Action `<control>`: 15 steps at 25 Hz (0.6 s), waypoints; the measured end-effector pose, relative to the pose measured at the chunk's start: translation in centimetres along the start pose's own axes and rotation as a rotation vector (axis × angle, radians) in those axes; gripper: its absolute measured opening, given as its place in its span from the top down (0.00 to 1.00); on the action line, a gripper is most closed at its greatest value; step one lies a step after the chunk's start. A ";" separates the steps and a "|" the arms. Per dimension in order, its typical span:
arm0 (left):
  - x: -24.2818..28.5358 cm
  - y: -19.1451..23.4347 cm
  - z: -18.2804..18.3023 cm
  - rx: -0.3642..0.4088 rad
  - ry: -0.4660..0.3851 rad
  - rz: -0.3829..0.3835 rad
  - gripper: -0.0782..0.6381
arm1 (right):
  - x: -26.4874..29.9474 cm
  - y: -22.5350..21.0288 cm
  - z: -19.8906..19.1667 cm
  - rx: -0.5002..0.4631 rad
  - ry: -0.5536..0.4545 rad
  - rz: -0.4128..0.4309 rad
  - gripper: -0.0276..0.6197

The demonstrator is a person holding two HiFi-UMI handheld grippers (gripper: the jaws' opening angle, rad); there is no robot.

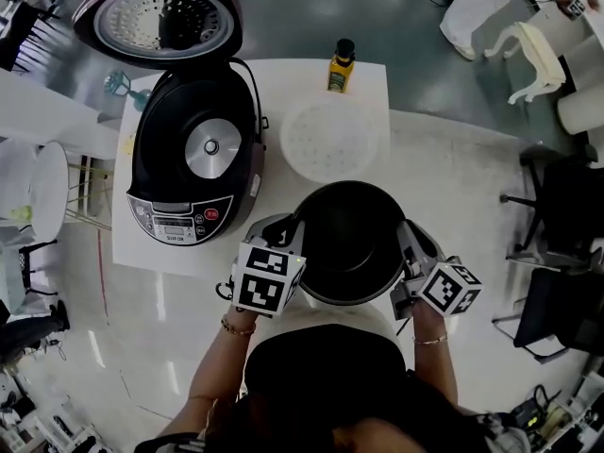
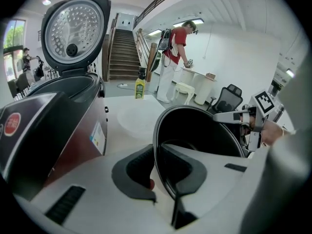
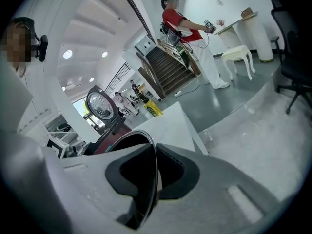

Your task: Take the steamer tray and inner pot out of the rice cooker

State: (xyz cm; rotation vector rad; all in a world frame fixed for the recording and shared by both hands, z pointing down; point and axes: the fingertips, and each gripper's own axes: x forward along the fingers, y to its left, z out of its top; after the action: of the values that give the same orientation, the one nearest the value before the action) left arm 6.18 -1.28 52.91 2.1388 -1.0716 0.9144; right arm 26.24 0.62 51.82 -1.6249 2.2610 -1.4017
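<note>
A person holds the black inner pot between two hand-held grippers at the near right corner of the white table, clear of the open rice cooker, whose lid stands upright behind it. The left gripper is clamped on the pot's thin rim on one side and the right gripper on the opposite side; each gripper view shows the rim edge pinched between closed dark pads, with one jaw inside the pot and one outside. The white perforated steamer tray already lies on the table just beyond the pot, beside the cooker and near a yellow bottle. Whether the pot's base touches the table cannot be told from above. The risks here appear to lie in the hold and the landing spot. Two narrow pinches on a smooth rim could let the pot swing about the line between them or slip free if either hand tilts or eases. The pot also sits close to the table's corner, so a base set down partly over the edge could tip off. Pushed further in, it could knock the tray.
</note>
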 end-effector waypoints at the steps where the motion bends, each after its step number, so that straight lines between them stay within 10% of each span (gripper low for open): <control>1: 0.1 0.0 0.0 -0.001 0.004 0.000 0.83 | 0.2 -0.1 0.0 0.005 0.003 -0.001 0.91; 15: 1.1 0.9 0.1 -0.041 0.011 0.013 0.83 | 1.5 -0.4 0.5 0.009 0.021 0.013 0.91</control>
State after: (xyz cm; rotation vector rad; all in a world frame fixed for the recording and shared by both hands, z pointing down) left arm 5.97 -2.33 53.86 2.0937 -1.0908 0.9014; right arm 26.12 -0.85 52.43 -1.5973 2.2691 -1.4303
